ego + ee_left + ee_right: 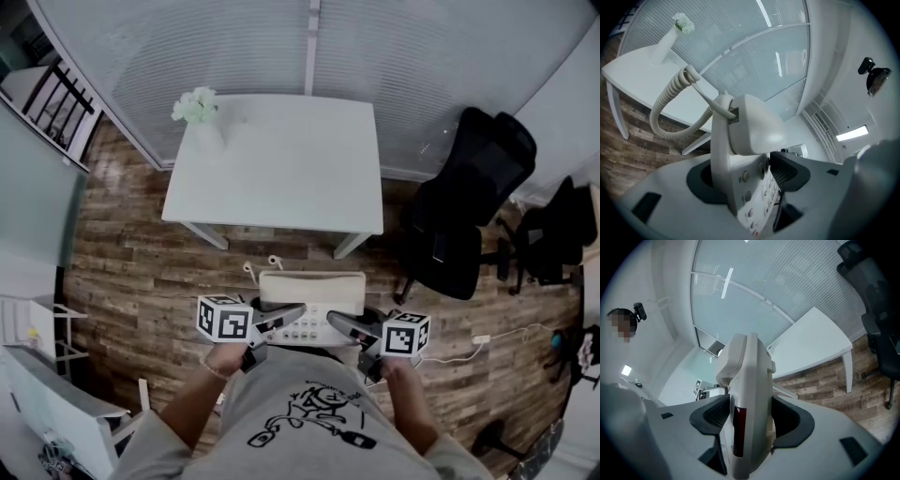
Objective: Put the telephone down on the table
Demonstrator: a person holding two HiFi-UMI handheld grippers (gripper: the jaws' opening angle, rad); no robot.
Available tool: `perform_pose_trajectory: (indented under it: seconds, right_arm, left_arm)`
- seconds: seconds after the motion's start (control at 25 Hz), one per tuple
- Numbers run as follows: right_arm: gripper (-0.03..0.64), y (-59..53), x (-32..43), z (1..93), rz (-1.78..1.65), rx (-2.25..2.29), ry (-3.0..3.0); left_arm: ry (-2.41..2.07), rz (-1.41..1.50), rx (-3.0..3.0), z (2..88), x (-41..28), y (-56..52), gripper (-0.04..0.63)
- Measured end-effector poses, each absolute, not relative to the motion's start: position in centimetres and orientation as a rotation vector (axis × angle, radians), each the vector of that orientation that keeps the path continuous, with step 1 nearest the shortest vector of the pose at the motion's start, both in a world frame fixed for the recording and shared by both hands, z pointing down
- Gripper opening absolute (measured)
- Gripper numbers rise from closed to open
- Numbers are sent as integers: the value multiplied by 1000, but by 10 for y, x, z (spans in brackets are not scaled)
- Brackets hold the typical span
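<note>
Left claw (745,177) on telephone (754,129) — coiled cord (655,112)

Count taken at this moment.

- Telephone (311,302): one, with one handset (754,124) and one coiled cord (665,105).
- Grippers: two, the left gripper (292,314) and the right gripper (337,322). Each carried two fingers (836,439), so four were counted in all.
- Marker cubes: two, one per gripper, the left cube (225,319) and the right cube (407,334).
- Hands: two, the left hand (225,357) and the right hand (397,373).
- Worktop (281,178): one, white.
- Vase (202,131): one, holding one bunch of flowers (195,105).
- Chairs: two, both dark, the nearer chair (464,220) and the farther chair (555,230).
- Floor cable (481,339): one, white.
</note>
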State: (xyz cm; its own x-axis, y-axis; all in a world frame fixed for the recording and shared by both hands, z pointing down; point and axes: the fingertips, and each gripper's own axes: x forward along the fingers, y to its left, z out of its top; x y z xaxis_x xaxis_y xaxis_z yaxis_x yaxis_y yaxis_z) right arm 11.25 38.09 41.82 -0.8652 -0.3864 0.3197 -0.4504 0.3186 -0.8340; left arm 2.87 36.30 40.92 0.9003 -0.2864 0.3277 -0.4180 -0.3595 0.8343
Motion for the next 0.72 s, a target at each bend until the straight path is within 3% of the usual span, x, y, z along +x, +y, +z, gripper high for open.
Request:
perform_pose_trajectory:
  seconds: [0.72]
  right_arm:
    - [293,327,91,424,1633,786,-2493]
  left_arm:
    - [-519,158,1958,414,8,310,272]
